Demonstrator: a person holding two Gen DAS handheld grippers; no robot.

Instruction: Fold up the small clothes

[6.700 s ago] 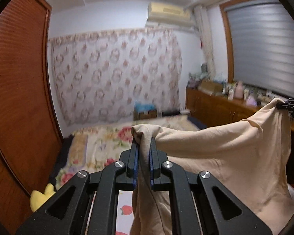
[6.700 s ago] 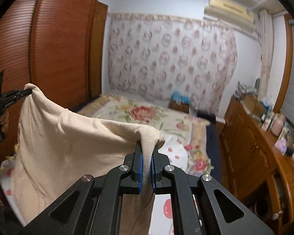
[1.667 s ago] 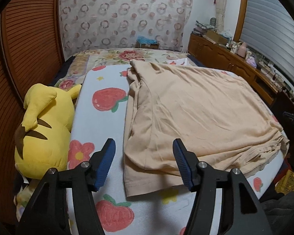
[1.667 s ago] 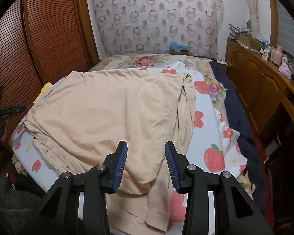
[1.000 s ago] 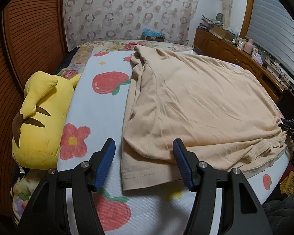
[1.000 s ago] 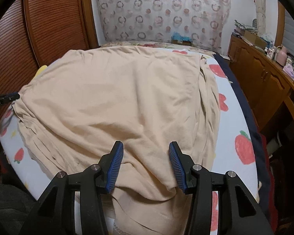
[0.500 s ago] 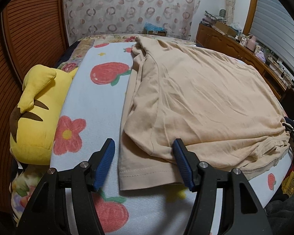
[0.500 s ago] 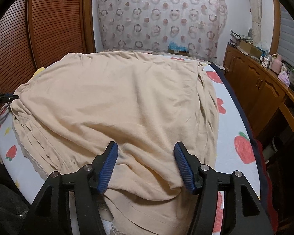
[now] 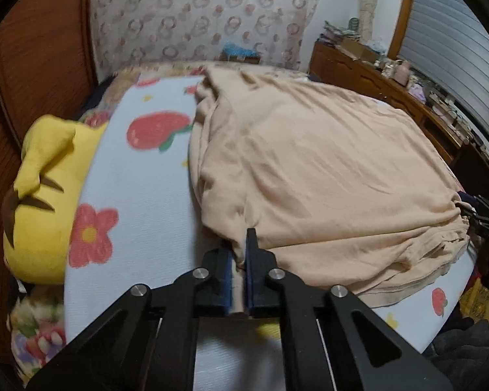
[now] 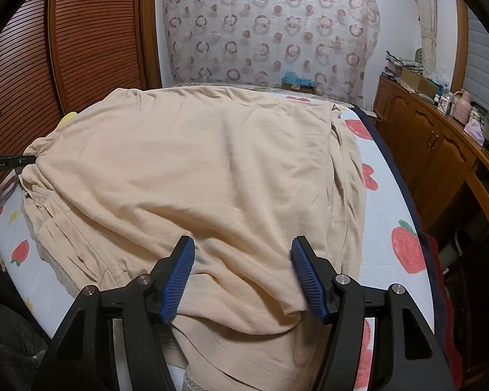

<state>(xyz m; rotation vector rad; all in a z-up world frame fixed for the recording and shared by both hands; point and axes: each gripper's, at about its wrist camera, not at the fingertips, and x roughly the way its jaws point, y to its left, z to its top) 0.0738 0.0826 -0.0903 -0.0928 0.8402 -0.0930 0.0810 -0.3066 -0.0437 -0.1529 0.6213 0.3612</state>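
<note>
On the bed, left gripper (image 9: 239, 262) has just closed, clamping the beige garment (image 9: 309, 163) corner; right gripper (image 10: 243, 277) — jaws apart — should pinch its own corner before lifting.

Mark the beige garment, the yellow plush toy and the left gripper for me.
beige garment (image 10: 212, 169): right wrist view, middle of the top layer.
yellow plush toy (image 9: 45, 176): left wrist view, its yellow body.
left gripper (image 9: 239, 260): left wrist view, between its fingertips, clamped on the garment's edge.

Yellow plush toy (image 9: 45, 192) left on strawberry-print sheet (image 9: 140, 192); wooden cabinet (image 10: 433, 150) right.
</note>
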